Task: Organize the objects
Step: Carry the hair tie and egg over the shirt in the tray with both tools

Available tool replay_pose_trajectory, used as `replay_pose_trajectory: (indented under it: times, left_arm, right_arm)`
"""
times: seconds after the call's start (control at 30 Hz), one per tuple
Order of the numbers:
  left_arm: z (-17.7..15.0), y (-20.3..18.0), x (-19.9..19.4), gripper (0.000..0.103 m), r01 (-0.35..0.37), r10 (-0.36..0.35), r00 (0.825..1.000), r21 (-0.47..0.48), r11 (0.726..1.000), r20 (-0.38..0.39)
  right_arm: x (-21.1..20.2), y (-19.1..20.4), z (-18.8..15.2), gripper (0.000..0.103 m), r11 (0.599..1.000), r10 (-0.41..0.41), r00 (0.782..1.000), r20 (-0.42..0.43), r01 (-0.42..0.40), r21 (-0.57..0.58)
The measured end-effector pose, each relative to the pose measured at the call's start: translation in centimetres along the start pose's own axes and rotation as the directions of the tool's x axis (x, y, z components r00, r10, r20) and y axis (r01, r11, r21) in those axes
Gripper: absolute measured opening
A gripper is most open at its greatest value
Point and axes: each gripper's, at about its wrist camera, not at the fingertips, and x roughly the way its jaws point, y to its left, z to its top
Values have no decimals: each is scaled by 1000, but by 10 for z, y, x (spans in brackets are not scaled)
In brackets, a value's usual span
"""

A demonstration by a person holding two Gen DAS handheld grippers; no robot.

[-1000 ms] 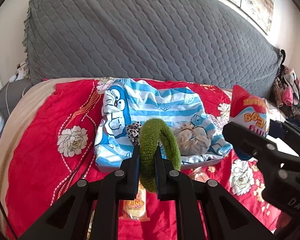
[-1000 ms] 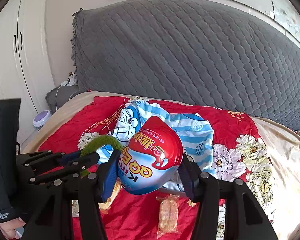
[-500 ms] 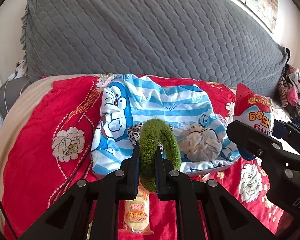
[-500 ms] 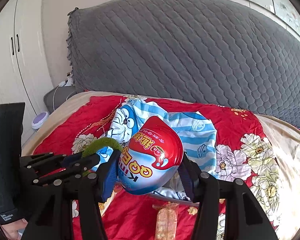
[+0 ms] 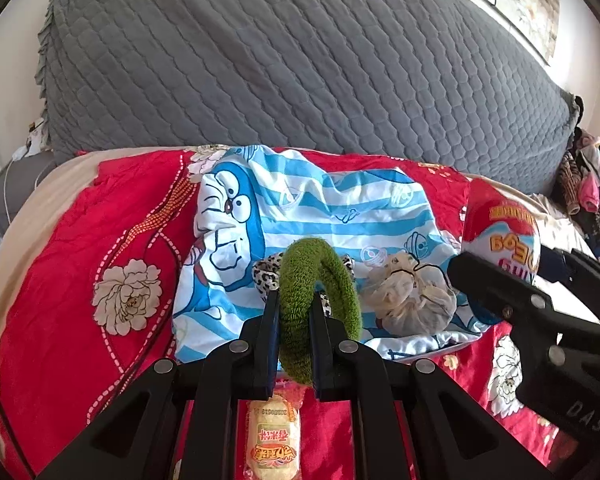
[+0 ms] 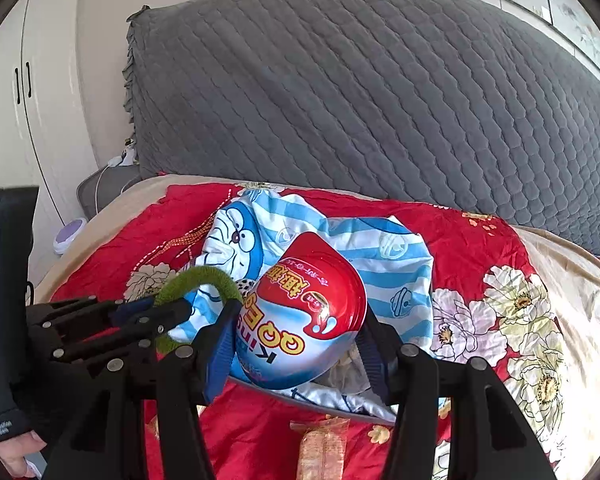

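Observation:
My left gripper [image 5: 294,320] is shut on a green fuzzy hair ring [image 5: 320,280] and holds it above the near edge of a blue-striped cartoon cloth [image 5: 312,216] on the bed. A leopard scrunchie [image 5: 266,272] and a cream scrunchie [image 5: 408,300] lie on that cloth. My right gripper [image 6: 296,344] is shut on a red, white and blue egg-shaped toy [image 6: 304,316], held above the cloth's right side. The egg also shows in the left wrist view [image 5: 500,232], and the green ring in the right wrist view [image 6: 196,284].
A red floral bedspread [image 5: 80,240] covers the bed. Wrapped snack cakes lie near the front edge [image 5: 274,436] [image 6: 324,448]. A grey quilted headboard [image 5: 300,60] stands behind. Clothes pile at far right [image 5: 588,188]. White wardrobe doors [image 6: 12,100] are at left.
Both grippers have moved forward over the bed toward the striped cloth, each keeping its object. The cloth and scrunchies look nearer and larger.

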Motion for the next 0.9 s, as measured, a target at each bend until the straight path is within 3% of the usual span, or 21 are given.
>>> replay_pose_trajectory:
  times: [0.9]
  left_arm:
    - [14, -5, 33, 13, -8, 8, 1000, 12, 1000, -11]
  right_arm:
    - [27, -20, 7, 55, 1000, -9, 1000, 7, 9, 17]
